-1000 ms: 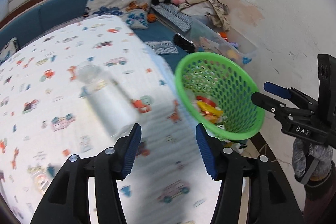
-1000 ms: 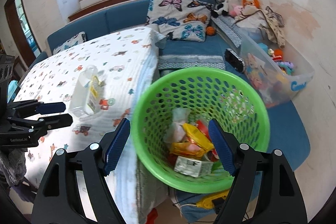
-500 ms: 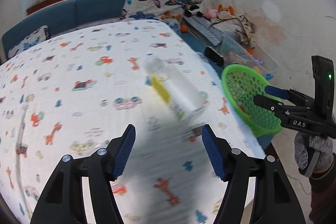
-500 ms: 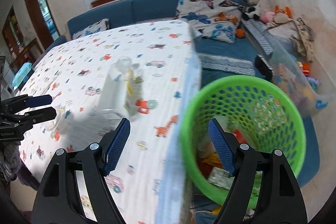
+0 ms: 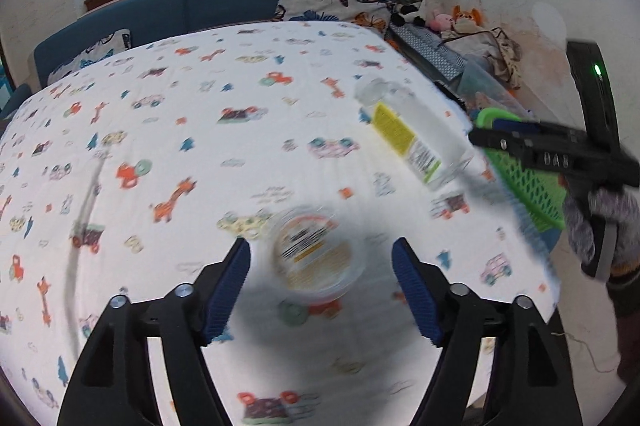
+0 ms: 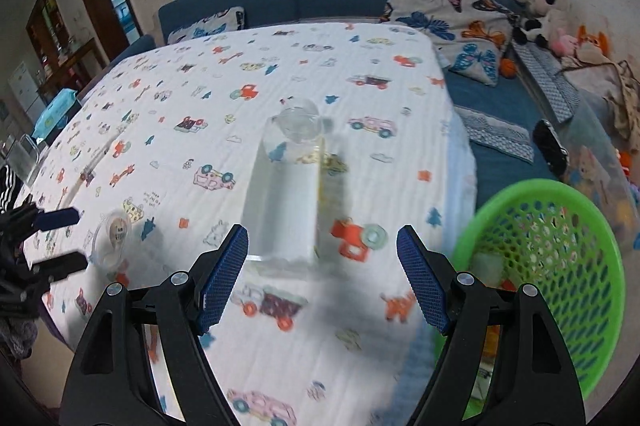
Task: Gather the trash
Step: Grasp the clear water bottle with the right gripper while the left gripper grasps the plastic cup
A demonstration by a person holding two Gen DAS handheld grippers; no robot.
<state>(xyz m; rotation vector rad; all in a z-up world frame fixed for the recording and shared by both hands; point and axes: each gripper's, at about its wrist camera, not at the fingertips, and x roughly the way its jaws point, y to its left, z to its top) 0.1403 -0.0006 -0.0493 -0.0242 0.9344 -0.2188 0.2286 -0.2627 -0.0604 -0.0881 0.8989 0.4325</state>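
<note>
Left wrist view: the left gripper (image 5: 320, 286), jaws opening and clamping nothing, frames a small round lidded cup (image 5: 318, 253) at lower centre on the patterned tablecloth (image 5: 168, 130). Right wrist view: the right gripper (image 6: 322, 278), jaws apart and empty, faces a clear plastic bottle (image 6: 290, 182) lying at frame centre. The green basket (image 6: 560, 250), holding wrappers, sits at lower right beside the table edge.

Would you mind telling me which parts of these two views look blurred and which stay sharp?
Left wrist view: the round cup and bottle are smeared by motion, while the left tongs stay crisp. Right wrist view: the bottle and green basket look soft, the right tongs sharp; fisheye bends both edges.
</note>
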